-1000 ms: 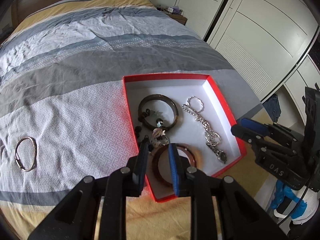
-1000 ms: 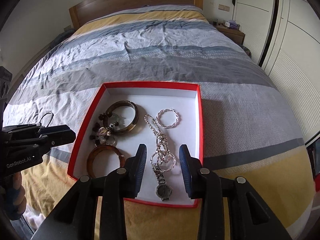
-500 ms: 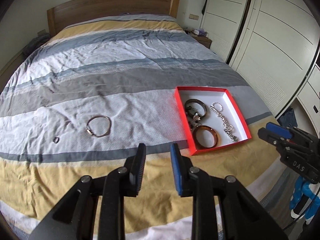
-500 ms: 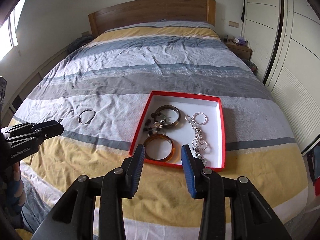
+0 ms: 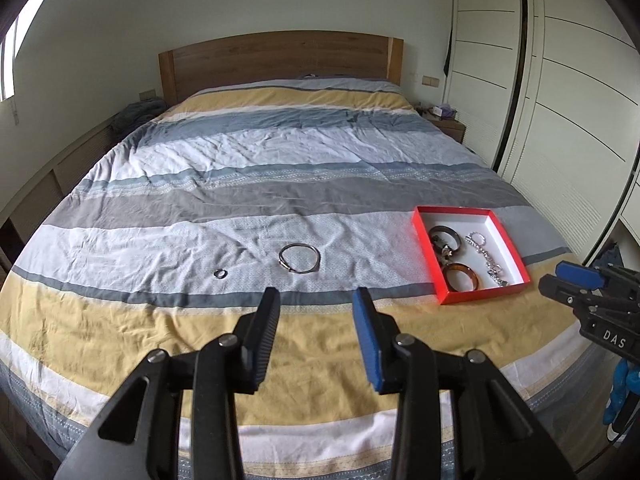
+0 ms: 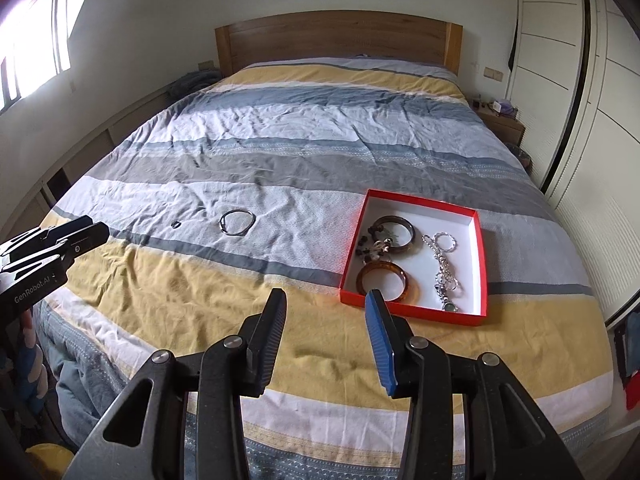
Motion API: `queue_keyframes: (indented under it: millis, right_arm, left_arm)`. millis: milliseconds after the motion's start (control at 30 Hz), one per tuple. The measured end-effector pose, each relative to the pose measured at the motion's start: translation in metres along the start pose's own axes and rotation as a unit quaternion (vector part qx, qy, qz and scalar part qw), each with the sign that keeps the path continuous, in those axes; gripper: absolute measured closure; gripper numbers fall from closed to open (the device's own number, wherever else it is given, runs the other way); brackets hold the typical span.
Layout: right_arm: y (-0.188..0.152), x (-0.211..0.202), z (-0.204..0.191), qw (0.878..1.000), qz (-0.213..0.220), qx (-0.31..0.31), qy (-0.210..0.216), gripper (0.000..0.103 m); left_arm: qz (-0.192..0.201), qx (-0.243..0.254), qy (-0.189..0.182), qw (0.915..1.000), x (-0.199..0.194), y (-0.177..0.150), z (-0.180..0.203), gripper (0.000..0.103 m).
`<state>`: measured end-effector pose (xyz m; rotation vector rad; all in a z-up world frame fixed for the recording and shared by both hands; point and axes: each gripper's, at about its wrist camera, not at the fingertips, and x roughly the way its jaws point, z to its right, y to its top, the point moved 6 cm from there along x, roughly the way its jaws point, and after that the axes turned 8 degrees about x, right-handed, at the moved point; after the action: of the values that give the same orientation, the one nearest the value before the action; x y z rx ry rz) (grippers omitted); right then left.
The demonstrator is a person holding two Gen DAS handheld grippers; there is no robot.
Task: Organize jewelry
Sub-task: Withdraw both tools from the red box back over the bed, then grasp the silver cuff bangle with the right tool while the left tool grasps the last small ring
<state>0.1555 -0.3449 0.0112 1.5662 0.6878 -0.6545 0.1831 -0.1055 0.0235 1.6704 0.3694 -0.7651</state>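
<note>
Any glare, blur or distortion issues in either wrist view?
Right wrist: window blown out at top left, box sharp. Left wrist: even light, ring small but crisp. Both: strong fisheye bend on the wardrobe, dark corner vignette, no motion blur.

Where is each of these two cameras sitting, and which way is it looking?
Left wrist: rides on the left gripper, its empty jaws opening; faces the headboard down the bed; the right gripper shows at the right edge.
Right wrist: rides on the empty, open right gripper, same heading; the left gripper shows at the left edge.
Shared: red box, loose bangle, small ring.
</note>
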Motion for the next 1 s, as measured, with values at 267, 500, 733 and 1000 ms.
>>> queue_keyframes:
  millis: [267,500,733,1000]
  right_arm:
    - [-0.003,0.009,-0.031,1.0,-0.015,-0.022,0.004,0.062]
    - [-0.002,0.038,-0.052,0.998,-0.037,-0.039,0.013,0.062]
    - [0.007,0.097,-0.072,0.996,-0.068,-0.054,0.027,0.062]
    - [0.028,0.185,-0.105,0.992,-0.092,-0.063,0.066,0.062]
  left_arm:
    - [0.007,-0.019,-0.001,0.9998,-0.006,-0.012,-0.024,0.067]
    - [-0.004,-0.033,0.002,0.9995,0.014,-0.018,-0.044,0.067]
    - [-0.042,-0.065,0.008,0.997,0.071,-0.034,-0.077,0.067]
    - [-0.077,-0.104,0.022,0.9914,0.149,-0.053,-0.131,0.067]
